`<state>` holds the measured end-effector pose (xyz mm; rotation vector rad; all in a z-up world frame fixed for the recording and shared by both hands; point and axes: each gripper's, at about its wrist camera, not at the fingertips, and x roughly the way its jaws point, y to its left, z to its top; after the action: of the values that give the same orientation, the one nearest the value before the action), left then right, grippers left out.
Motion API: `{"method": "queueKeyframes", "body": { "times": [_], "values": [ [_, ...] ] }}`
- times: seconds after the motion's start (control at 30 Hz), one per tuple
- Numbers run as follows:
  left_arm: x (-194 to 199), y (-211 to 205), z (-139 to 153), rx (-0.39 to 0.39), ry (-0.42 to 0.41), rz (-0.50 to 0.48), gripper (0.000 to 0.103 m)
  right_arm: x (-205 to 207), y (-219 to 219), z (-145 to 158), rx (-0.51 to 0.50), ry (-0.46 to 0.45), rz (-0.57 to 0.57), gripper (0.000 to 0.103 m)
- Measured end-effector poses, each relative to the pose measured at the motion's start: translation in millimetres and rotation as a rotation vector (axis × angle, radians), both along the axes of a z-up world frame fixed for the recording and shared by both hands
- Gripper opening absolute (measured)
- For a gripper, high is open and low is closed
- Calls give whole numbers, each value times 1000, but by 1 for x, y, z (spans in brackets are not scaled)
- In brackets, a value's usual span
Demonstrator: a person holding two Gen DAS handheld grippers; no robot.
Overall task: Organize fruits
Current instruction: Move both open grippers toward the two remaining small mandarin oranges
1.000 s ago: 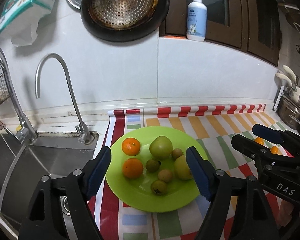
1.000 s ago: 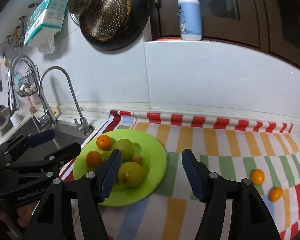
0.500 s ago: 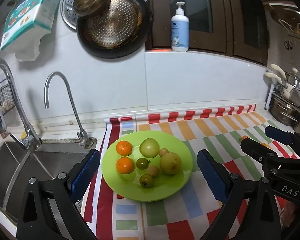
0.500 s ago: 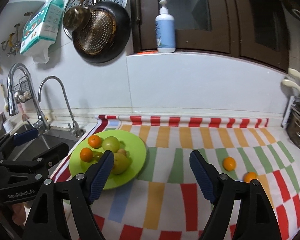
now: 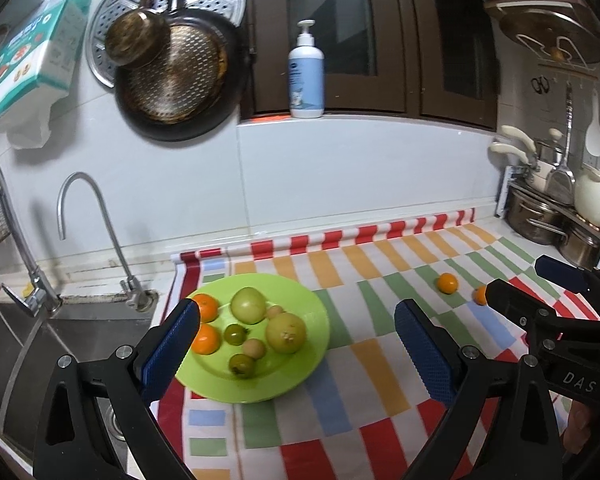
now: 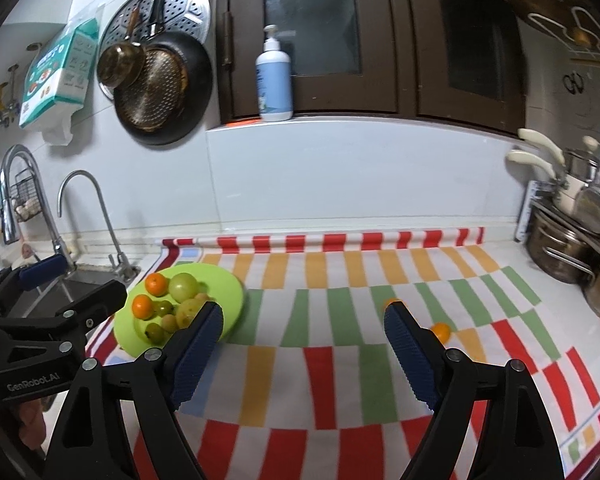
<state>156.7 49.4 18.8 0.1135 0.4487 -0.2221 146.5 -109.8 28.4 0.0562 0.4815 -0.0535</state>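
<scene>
A green plate (image 5: 312, 320) on the striped cloth holds two oranges (image 5: 205, 338), a green apple (image 5: 248, 305), a yellow-green fruit (image 5: 286, 333) and several small fruits. It also shows in the right wrist view (image 6: 232, 292). Two small oranges lie loose on the cloth to the right (image 5: 447, 283) (image 6: 441, 330); one is partly hidden behind the right gripper's finger (image 6: 391, 302). My left gripper (image 5: 296, 354) is open and empty, above the plate's near side. My right gripper (image 6: 303, 354) is open and empty, over the cloth between plate and loose oranges.
A sink (image 5: 24, 344) with two taps (image 5: 100, 232) lies left of the cloth. Steel pots (image 5: 540, 216) and utensils stand at the right. Pans (image 5: 176, 84) hang on the wall, a soap bottle (image 5: 306, 76) stands on the ledge.
Both grippers have pulled back and up from the plate, so the view is wider. The right gripper has swung right toward the loose oranges. Both stay open and empty.
</scene>
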Motion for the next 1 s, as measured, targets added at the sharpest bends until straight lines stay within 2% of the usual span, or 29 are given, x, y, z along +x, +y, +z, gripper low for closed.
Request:
{"method": "queueKeyframes", "body": {
  "times": [0.47,1.0],
  "values": [
    [-1,-49,3,10,-22,-97,99,-19,-46,3,-1,-9,-100,83],
    [18,-103,-5,41,-31,-222,99,-18,-93,-4,-16,7,-176,83]
  ]
}}
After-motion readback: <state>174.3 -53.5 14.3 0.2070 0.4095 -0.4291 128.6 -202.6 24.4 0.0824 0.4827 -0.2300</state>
